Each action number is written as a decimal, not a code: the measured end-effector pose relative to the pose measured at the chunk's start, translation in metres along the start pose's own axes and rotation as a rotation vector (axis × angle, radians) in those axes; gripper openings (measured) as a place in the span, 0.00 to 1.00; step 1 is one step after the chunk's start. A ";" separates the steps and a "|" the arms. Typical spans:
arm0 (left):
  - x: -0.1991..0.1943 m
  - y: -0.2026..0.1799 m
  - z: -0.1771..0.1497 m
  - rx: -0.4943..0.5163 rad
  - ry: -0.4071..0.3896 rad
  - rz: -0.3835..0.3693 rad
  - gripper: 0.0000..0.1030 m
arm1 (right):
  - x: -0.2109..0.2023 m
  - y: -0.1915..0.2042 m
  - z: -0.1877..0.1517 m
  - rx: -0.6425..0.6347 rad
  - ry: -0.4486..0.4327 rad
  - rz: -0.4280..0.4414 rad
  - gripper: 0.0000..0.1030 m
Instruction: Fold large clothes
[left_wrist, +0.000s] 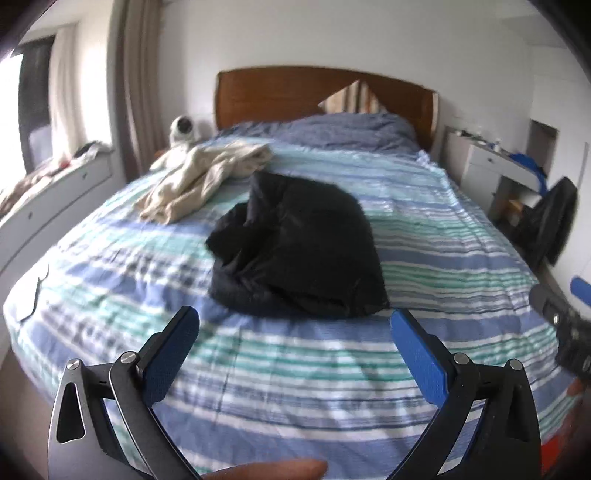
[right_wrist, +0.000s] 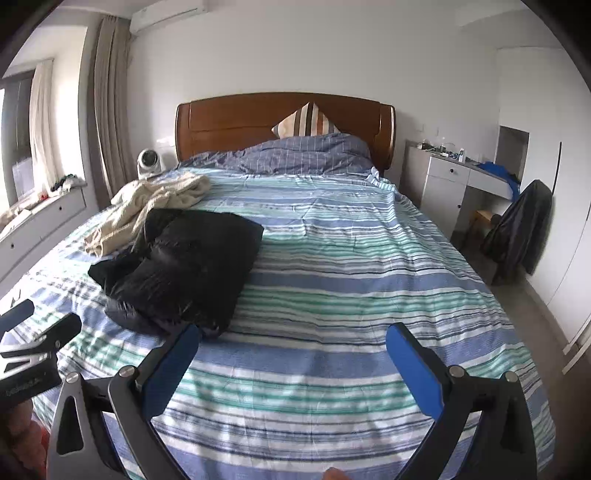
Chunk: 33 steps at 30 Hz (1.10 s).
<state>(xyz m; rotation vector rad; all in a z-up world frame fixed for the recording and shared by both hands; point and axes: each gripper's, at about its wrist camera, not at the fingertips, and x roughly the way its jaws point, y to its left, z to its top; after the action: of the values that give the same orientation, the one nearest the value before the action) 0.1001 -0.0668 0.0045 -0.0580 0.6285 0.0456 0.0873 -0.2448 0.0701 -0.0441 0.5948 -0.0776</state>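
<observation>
Black puffy folded jacket (left_wrist: 299, 247) on striped bed (left_wrist: 332, 369), long axis 12-to-6; dead ahead of left tongs (left_wrist: 293, 325), 11 o'clock from right tongs (right_wrist: 293, 341). Both tongs released, empty.

Left gripper (left_wrist: 294, 325): two flat rectangular pads with a fine-textured blue facing, each mounted on a black finger. Each finger pivots on matte black linkage arms, fastened by two round silver screw heads per side. Outboard of the linkages sit grey-black plates with a rounded triangular cut-out, clearest on the left plate. A fingertip (left_wrist: 273, 469) shows below the fingers at the lower edge.

Right gripper (right_wrist: 293, 341): identical build, blue textured pads, black linkages, paired silver screw heads, cut-out side plates. Seen from the right wrist, the left gripper's body carries small pale lettering, illegible. No cables visible. No sleeves visible.
</observation>
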 end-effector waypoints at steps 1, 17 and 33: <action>0.000 0.000 -0.001 0.007 0.020 0.002 1.00 | -0.001 0.003 -0.002 -0.006 0.008 0.012 1.00; -0.035 0.004 -0.006 0.080 0.060 0.011 0.99 | -0.031 0.037 -0.011 -0.079 0.068 0.067 1.00; -0.046 0.008 -0.005 0.089 0.031 0.053 0.99 | -0.041 0.047 -0.005 -0.110 0.054 0.071 1.00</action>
<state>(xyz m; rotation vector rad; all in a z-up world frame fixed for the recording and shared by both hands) 0.0593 -0.0608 0.0272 0.0446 0.6624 0.0682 0.0530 -0.1943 0.0857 -0.1281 0.6533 0.0232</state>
